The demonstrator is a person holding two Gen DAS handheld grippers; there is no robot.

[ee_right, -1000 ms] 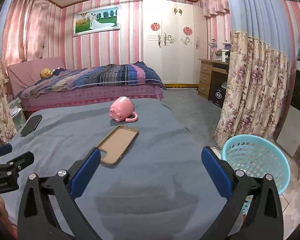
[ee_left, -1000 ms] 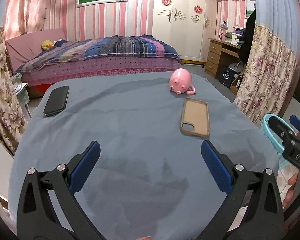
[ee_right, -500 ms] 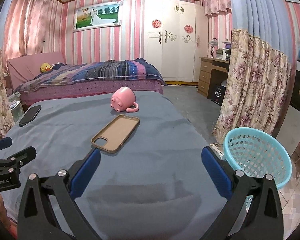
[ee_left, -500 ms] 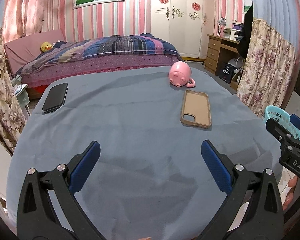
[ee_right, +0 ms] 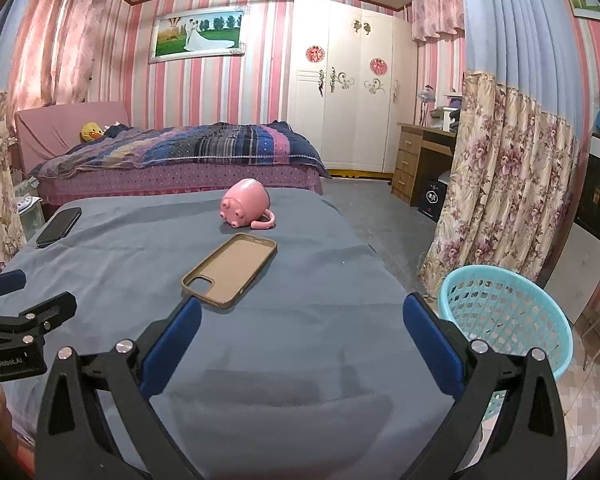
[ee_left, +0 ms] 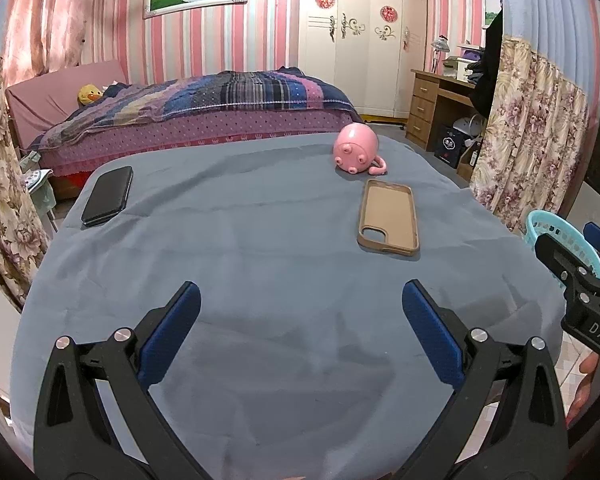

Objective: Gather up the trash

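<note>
A table with a grey-blue cloth [ee_left: 260, 264] holds a pink pig-shaped mug [ee_left: 356, 150] lying on its side, a tan phone case [ee_left: 389, 217] and a black phone [ee_left: 107, 195]. A turquoise plastic basket [ee_right: 504, 312] stands on the floor right of the table; its rim also shows in the left wrist view [ee_left: 556, 232]. My left gripper [ee_left: 300, 304] is open and empty over the near part of the cloth. My right gripper [ee_right: 300, 316] is open and empty over the near right part, just short of the phone case [ee_right: 230, 268]. The mug [ee_right: 246, 202] lies beyond.
A bed with a striped quilt [ee_left: 220, 100] stands behind the table. A floral curtain [ee_right: 500, 184] hangs right of the table, with a wooden desk [ee_right: 420, 160] and white wardrobe [ee_right: 348, 96] behind. The floor by the basket is tiled.
Both grippers have drawn back and risen slightly, so the table and its objects sit a little farther away in both views. Both stay open and empty. Nothing on the table has moved.
</note>
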